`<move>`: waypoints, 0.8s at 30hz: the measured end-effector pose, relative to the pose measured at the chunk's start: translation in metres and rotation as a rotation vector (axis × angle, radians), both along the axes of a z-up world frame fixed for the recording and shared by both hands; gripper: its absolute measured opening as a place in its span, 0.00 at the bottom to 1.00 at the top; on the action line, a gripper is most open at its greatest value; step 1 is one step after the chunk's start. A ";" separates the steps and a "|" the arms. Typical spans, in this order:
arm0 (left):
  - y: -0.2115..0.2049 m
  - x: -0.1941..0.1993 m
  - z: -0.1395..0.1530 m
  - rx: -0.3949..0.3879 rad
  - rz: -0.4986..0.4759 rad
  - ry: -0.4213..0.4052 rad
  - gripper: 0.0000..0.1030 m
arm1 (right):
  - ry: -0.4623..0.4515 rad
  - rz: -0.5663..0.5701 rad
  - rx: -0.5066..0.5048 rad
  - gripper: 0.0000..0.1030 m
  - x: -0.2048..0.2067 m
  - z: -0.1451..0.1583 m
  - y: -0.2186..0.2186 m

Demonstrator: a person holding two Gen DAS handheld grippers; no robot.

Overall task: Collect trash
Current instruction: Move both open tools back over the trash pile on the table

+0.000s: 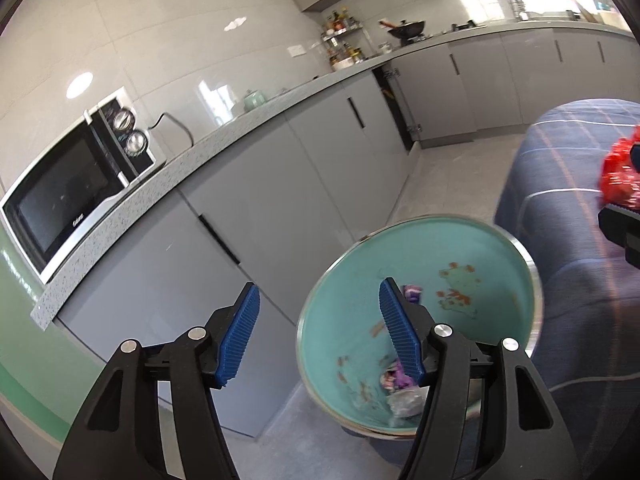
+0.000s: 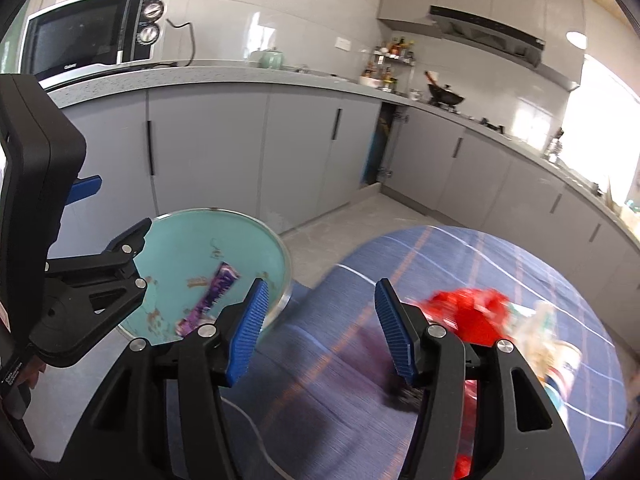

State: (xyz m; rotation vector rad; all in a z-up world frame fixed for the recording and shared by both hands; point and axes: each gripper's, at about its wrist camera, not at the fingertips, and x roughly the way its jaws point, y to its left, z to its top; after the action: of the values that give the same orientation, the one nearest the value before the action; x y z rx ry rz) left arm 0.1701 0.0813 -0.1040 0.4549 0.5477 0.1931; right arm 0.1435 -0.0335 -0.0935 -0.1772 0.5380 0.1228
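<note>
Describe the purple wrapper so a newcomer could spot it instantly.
Find the round table with the blue plaid cloth; at its left edge stands a teal bin with a metal rim. Inside it, the purple wrapper lies as a long, shiny strip, the only purple thing there, unlike the red wrapper on the cloth.

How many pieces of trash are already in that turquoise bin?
2 that I can make out: a purple wrapper lying along the inside wall of the bin, and a crumpled clear plastic piece near the bottom. More may hide behind the gripper fingers.
</note>
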 end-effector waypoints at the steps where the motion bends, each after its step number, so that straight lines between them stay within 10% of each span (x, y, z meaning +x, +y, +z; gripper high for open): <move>1: -0.006 -0.003 0.000 -0.001 -0.015 0.000 0.61 | -0.007 -0.018 -0.007 0.55 -0.006 0.001 -0.007; 24: -0.145 -0.048 0.008 -0.010 -0.347 -0.006 0.67 | -0.054 -0.358 0.052 0.59 -0.095 -0.002 -0.151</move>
State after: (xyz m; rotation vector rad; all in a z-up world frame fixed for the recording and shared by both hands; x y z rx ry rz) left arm 0.1224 -0.0640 -0.0962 0.5313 0.4556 -0.1403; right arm 0.0486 -0.1843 -0.0952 -0.0311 0.5048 -0.2157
